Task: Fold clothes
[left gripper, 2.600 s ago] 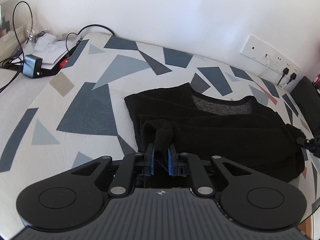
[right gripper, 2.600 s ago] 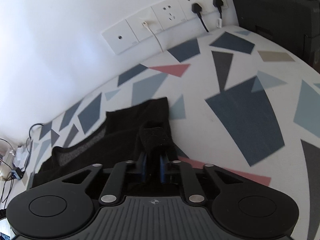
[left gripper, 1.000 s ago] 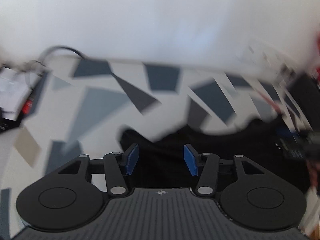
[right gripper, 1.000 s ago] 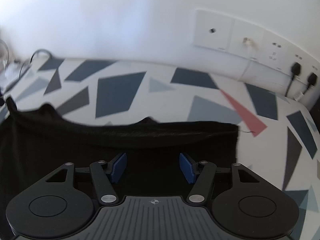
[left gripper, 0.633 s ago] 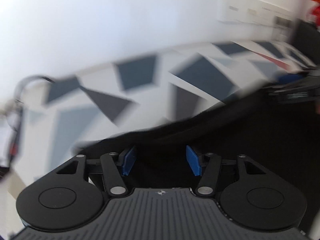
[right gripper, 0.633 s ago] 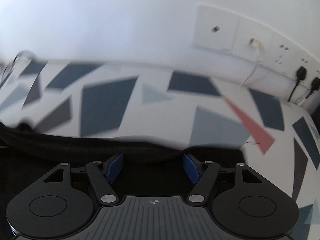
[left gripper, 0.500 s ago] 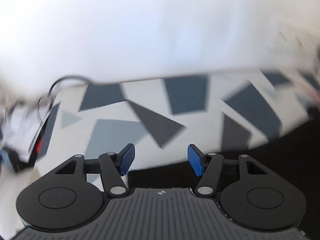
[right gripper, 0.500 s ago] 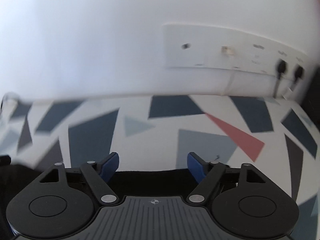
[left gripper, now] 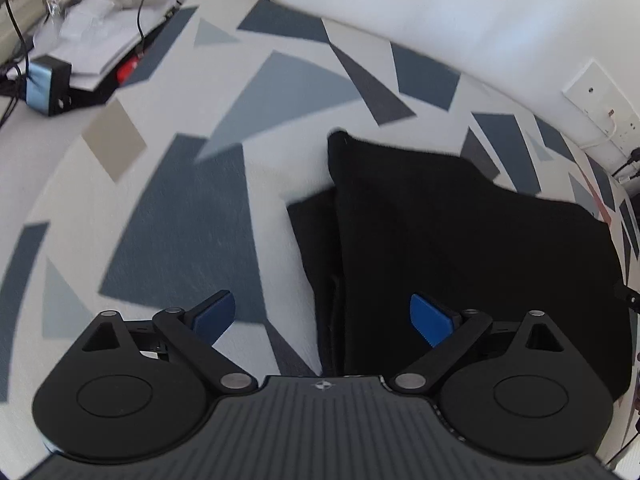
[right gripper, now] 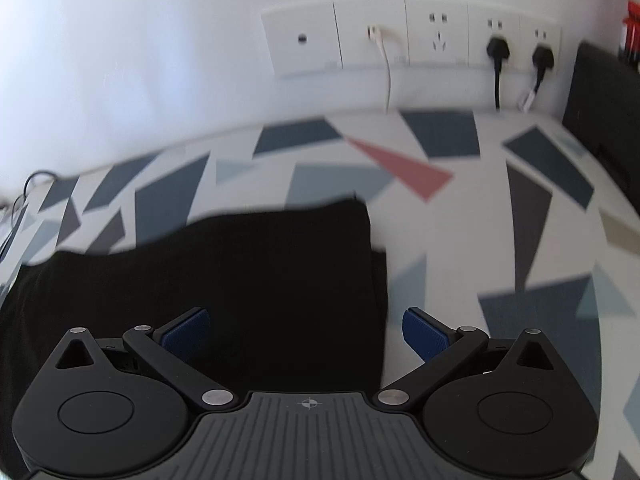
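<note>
At the far left corner of the patterned bed cover sit a small blue-and-black box and loose papers with cables, well clear of our work. Next comes our left gripper: its jaws have just been opening and now stand wide, nothing pressed between the blue pads, hanging over the left edge of the black garment where two layers show stacked. We judge we let go there so the fold could settle flat. The garment lies as a folded rectangle toward the wall side of the cover. Our right gripper straddles the garment's right edge, its jaws likewise just opened and wide, gripping nothing. Beyond, on the wall, is the socket strip. The next fold probably needs fresh grips on these two side edges.
</note>
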